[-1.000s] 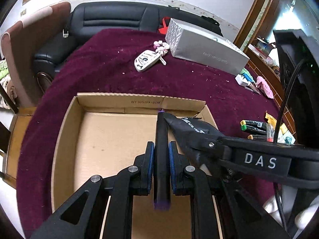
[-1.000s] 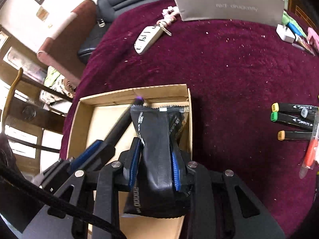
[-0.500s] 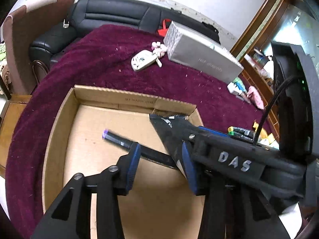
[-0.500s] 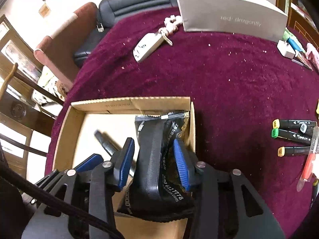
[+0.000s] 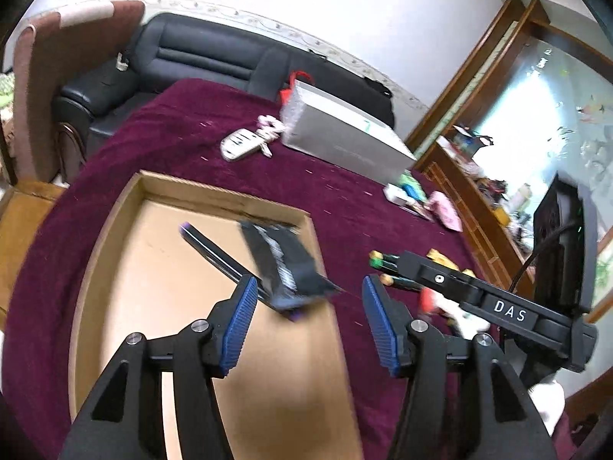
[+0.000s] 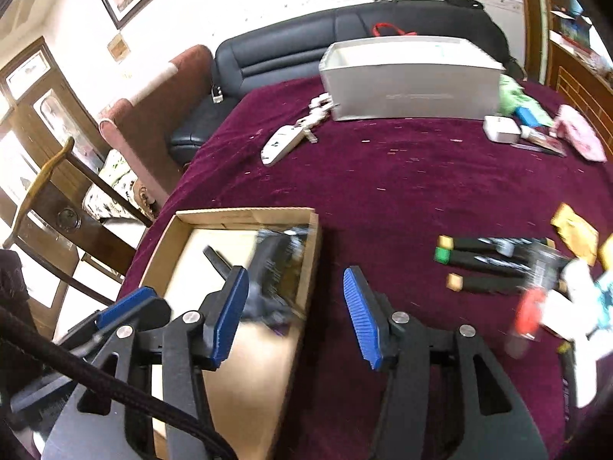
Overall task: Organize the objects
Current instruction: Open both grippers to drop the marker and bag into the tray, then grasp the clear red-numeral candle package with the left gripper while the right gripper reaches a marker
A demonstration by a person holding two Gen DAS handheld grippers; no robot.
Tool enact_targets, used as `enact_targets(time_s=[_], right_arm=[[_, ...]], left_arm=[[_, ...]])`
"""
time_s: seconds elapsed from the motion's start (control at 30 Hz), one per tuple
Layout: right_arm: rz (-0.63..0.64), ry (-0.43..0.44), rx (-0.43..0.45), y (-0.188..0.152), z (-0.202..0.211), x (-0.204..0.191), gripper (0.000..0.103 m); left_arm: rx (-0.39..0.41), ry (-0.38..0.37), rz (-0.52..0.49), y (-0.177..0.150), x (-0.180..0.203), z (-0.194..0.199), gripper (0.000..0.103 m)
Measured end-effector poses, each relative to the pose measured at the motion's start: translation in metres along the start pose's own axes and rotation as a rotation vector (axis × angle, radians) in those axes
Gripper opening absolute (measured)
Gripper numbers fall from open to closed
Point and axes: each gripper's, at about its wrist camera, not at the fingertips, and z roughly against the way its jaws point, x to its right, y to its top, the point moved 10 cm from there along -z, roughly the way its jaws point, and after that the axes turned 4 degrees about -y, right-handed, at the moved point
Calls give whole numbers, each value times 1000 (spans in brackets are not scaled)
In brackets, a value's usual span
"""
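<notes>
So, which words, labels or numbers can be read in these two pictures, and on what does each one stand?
"DAS": white letters on the black body of the right claw.
Grey box: faint print on its side, too blurred to read.
Black pouch in the cardboard box: white print, blurred, unreadable.
Markers: labels too blurred.

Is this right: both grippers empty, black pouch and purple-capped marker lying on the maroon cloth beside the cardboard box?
Not quite. The black pouch and purple-capped marker lie inside the cardboard box, not beside it, as the left wrist view shows. The left gripper and right gripper are empty, jaws opening.
</notes>
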Motion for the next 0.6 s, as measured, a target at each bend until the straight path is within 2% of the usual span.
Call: enact_targets(time_s=[0.07,0.17,0.37,0.47,0.6], right_arm=[[-27,1,10,-8,19,25,53],[-67,-18,31,-17,48,69,55],[-117,-127,56,-48,105,175,60],[-111,-189,12,-68,109,215,60],[-43,-262,-35,-84,92,232,60]], left_arm=[[-28,-43,9,-7,14,1,54],[-67,-81,2,-20,42,-1,63],[-167,-171,-84,-49,113,-23,63],[-209,-183,-138,-64,144,-46,63],[-251,-145,-209,-80,167,-71,63]])
